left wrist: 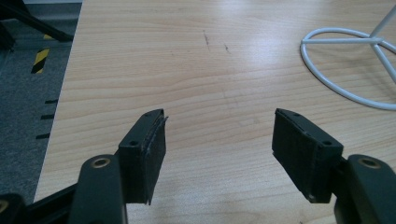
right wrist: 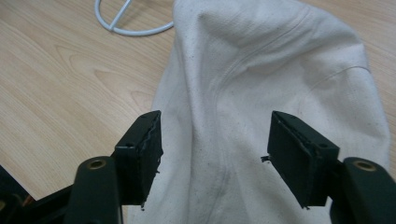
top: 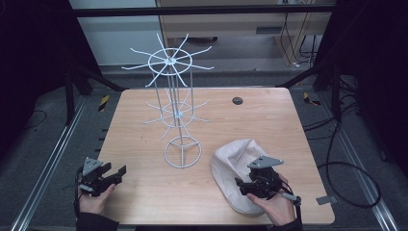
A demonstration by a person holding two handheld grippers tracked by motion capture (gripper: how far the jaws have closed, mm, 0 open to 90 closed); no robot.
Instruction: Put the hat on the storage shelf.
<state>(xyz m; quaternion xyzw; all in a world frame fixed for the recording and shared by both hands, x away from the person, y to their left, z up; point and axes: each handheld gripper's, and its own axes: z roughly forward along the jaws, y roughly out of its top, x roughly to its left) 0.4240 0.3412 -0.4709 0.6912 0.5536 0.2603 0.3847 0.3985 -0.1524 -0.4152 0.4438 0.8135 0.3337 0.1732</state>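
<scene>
A: The table (top: 144, 202) looks like pale wood with a smooth, slightly shiny grain. The rack (top: 176, 113)?

B: Thin white coated metal wire. Beside its base ring, the cream hat (right wrist: 261, 70) is matt woven cloth.

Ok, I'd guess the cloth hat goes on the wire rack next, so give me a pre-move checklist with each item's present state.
1. Right gripper open: ok.
2. Its jaws straddle the cream hat, fabric between them: ok.
3. Hat gripped: not ok, jaws not closed.
4. Left gripper open, holding nothing, over bare table: ok.
5. Wire rack upright, arms bare: ok.
6. Rack base fixed to the table: cannot tell.
</scene>
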